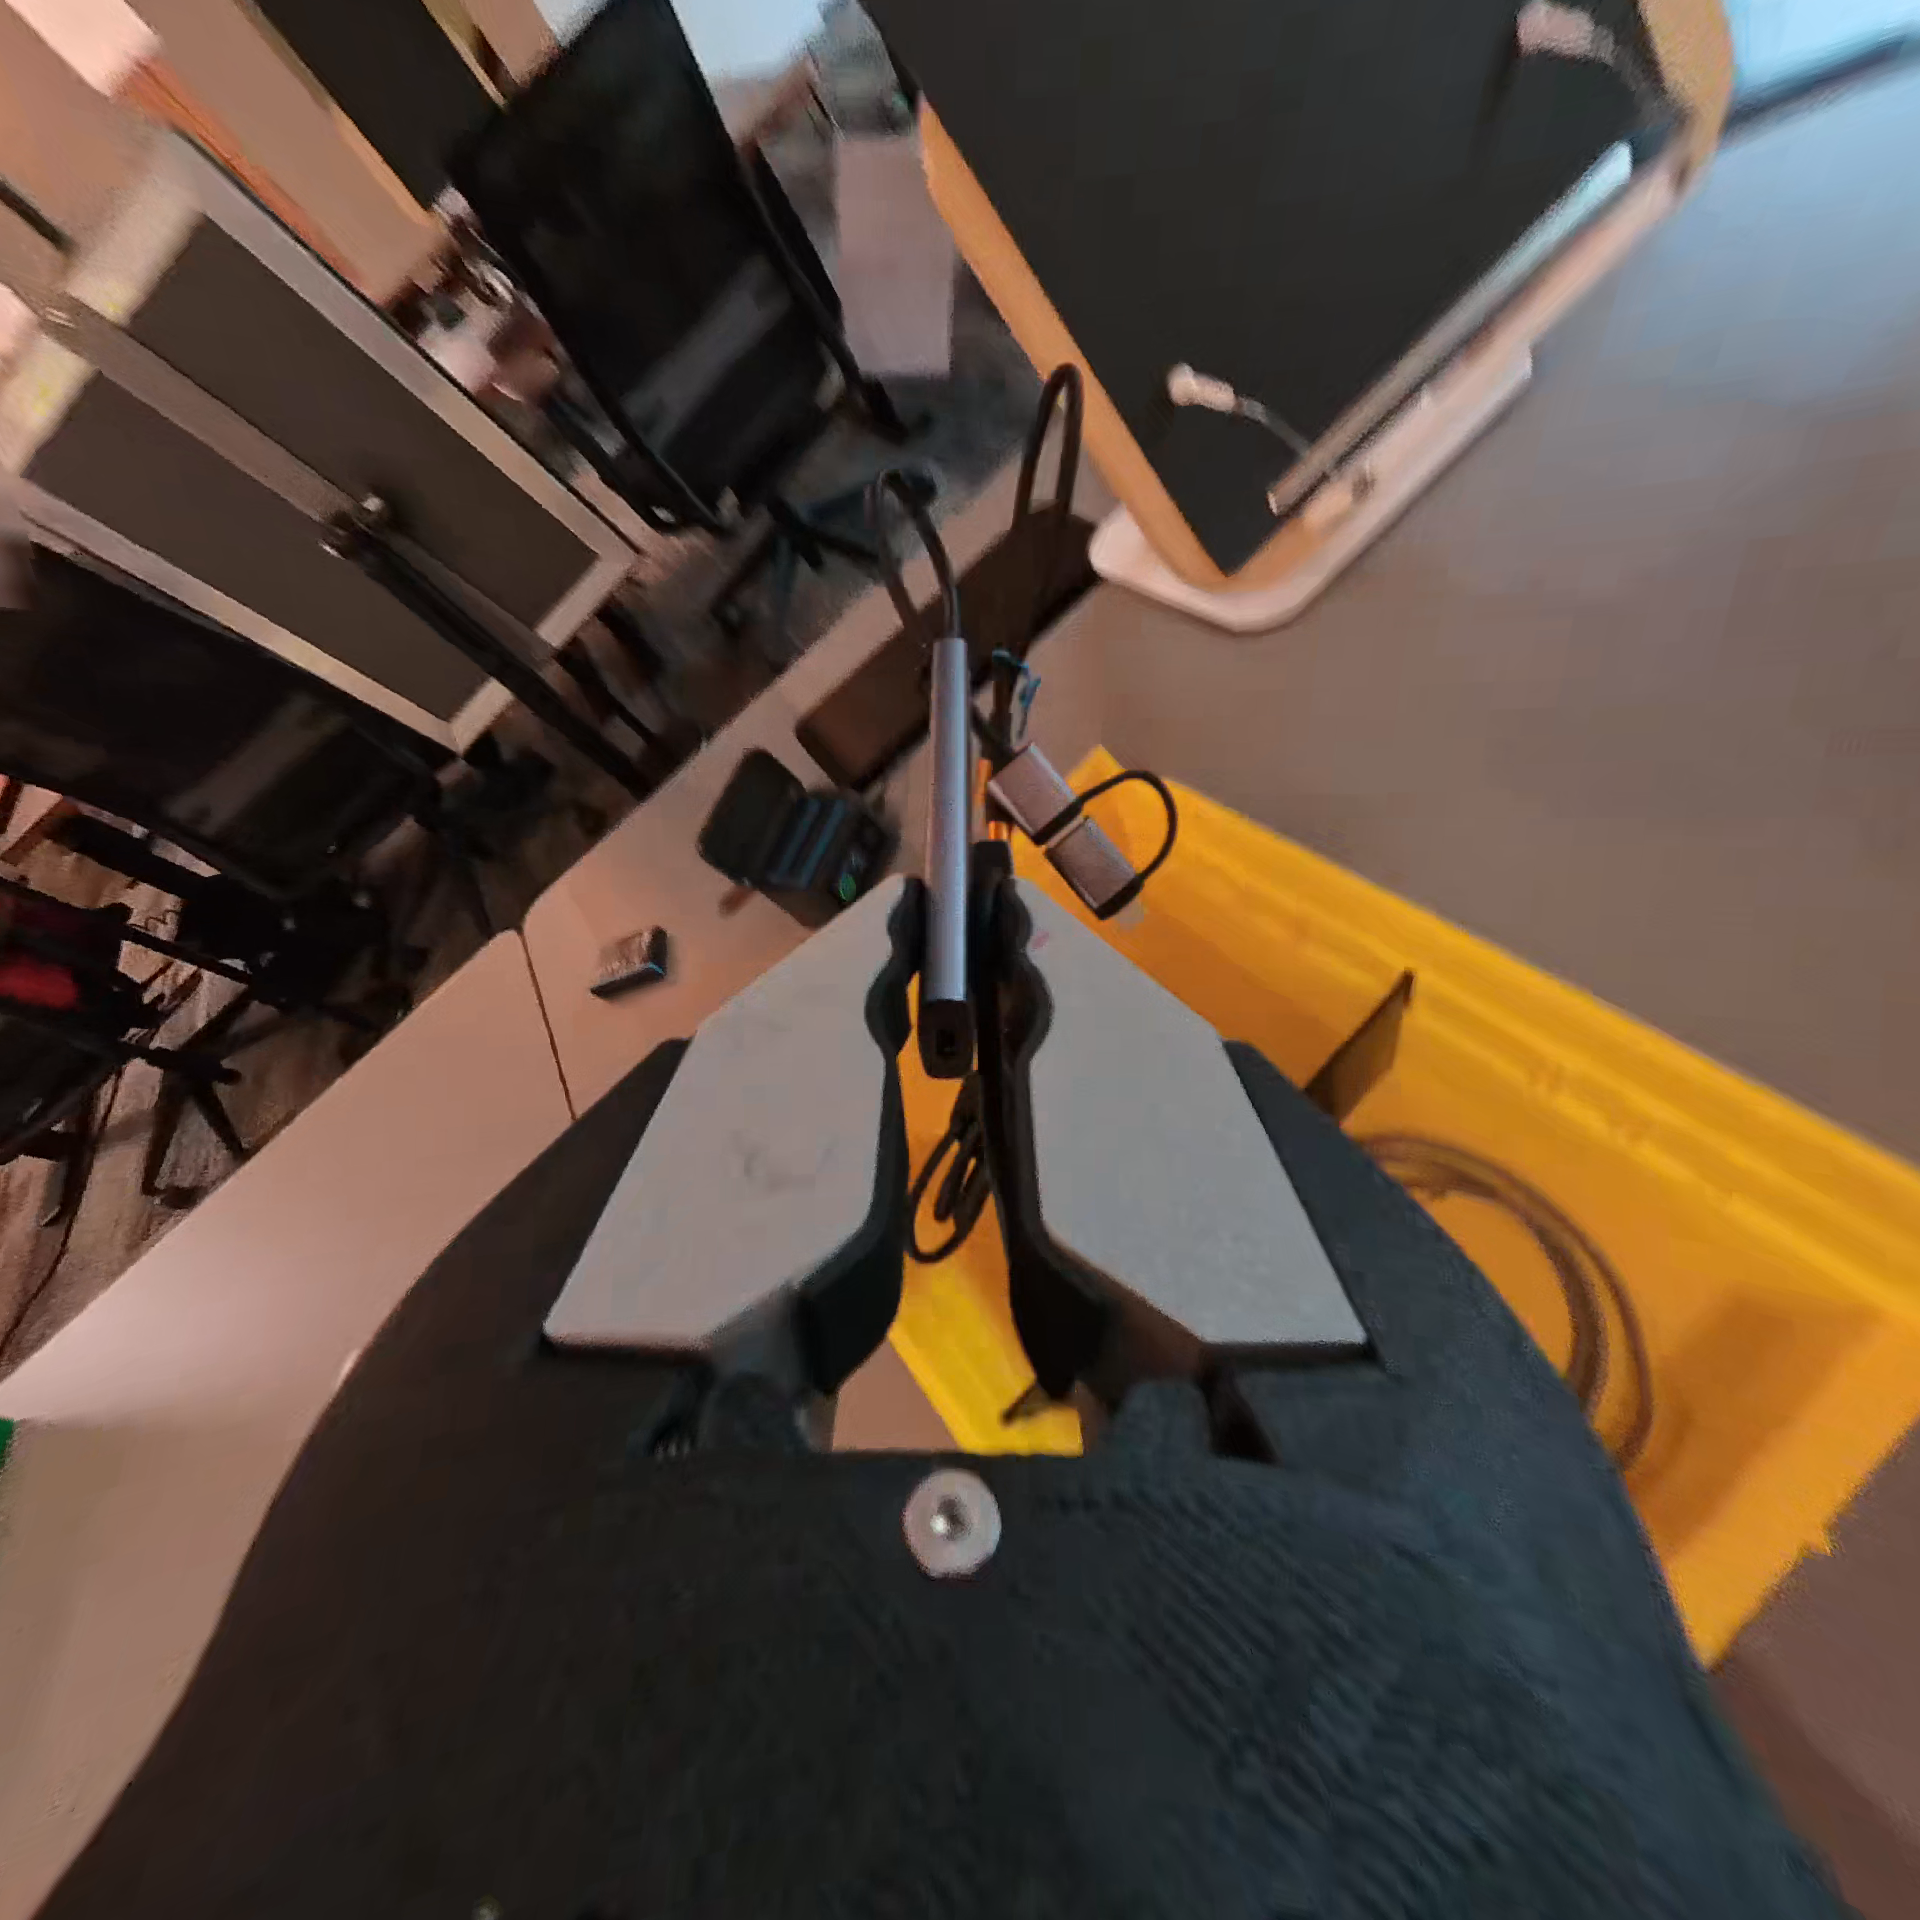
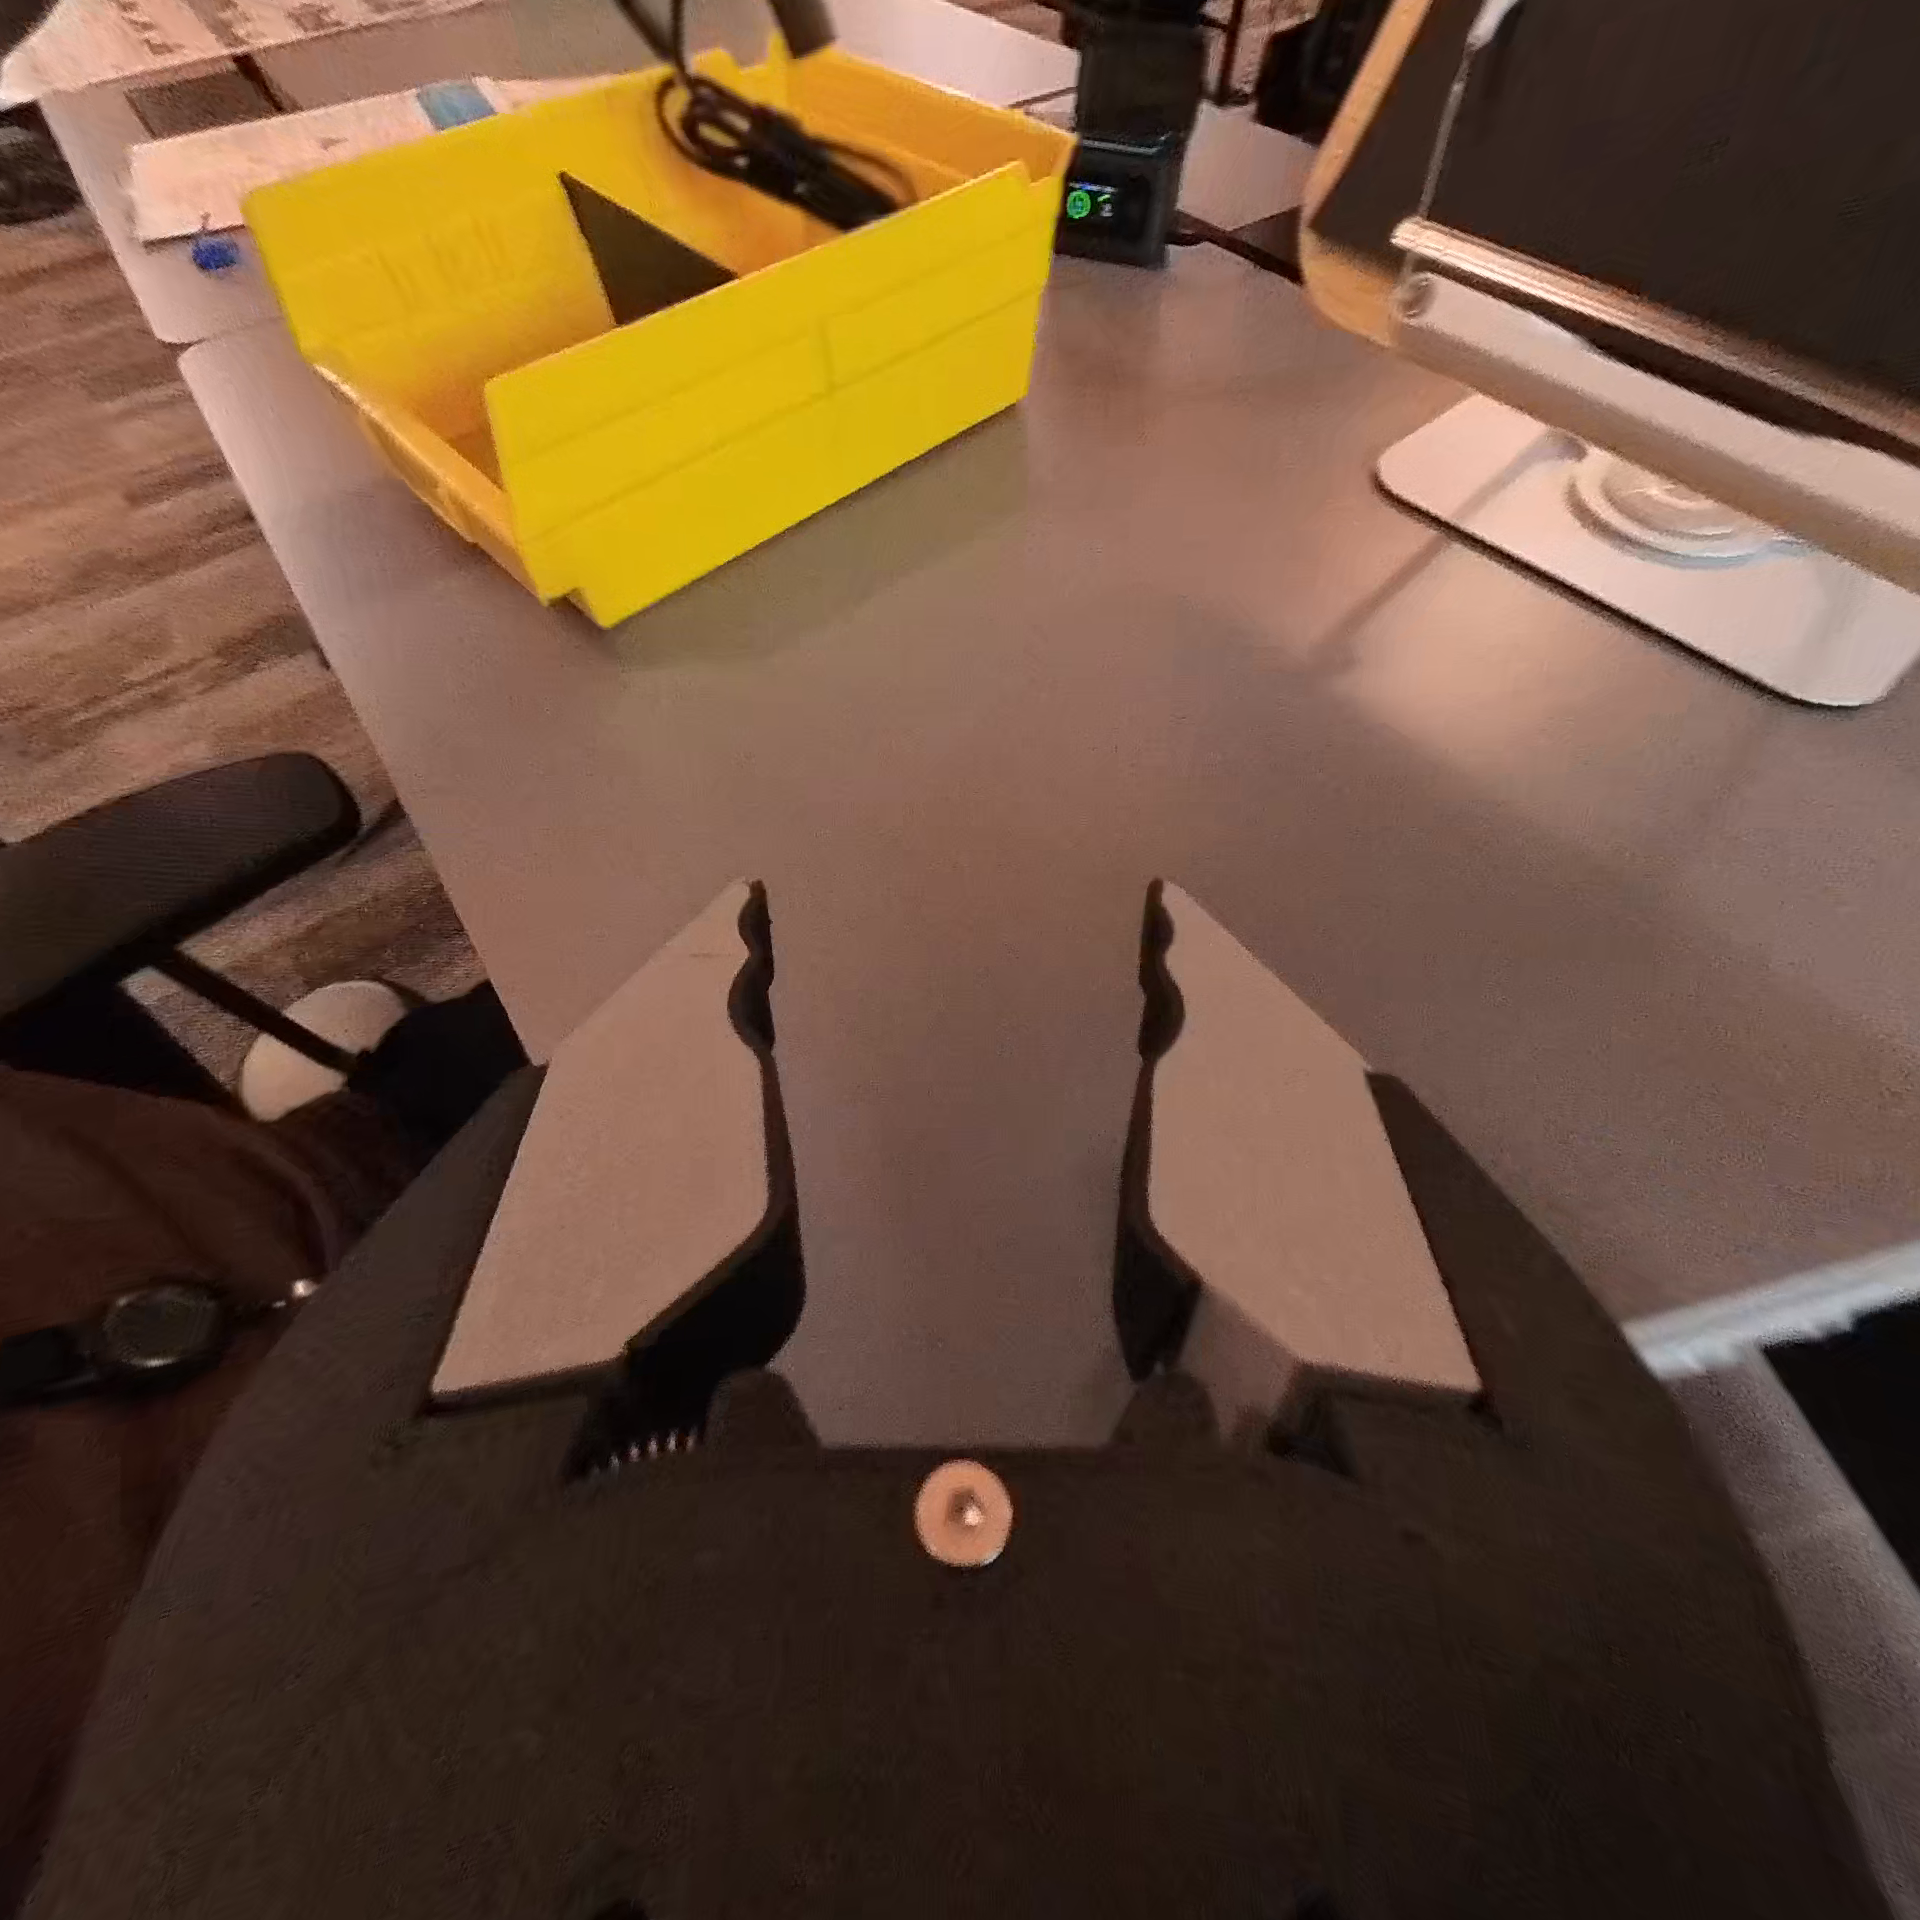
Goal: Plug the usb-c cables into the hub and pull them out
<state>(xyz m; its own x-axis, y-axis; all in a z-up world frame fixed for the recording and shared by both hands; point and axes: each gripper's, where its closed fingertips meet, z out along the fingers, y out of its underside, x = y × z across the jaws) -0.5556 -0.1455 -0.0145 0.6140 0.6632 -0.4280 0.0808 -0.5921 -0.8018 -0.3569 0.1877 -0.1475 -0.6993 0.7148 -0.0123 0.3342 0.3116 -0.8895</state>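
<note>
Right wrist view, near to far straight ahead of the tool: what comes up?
Right tool, open → bare grey desk → yellow bin → black cable coil inside the bin's far compartment.

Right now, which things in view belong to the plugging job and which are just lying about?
Job:
- hub, clamped in the left gripper
- cable plugs dangling beside it
- coiled cable in the yellow bin
- right gripper, open and empty

Lying about:
- monitor stand
- small black device with a lit screen
- papers

Left gripper (image 1: pixel 948 935) fingers (image 1: pixel 894 987) pinched nearly together; right gripper (image 2: pixel 958 914) fingers (image 2: pixel 753 966) spread wide.
</note>
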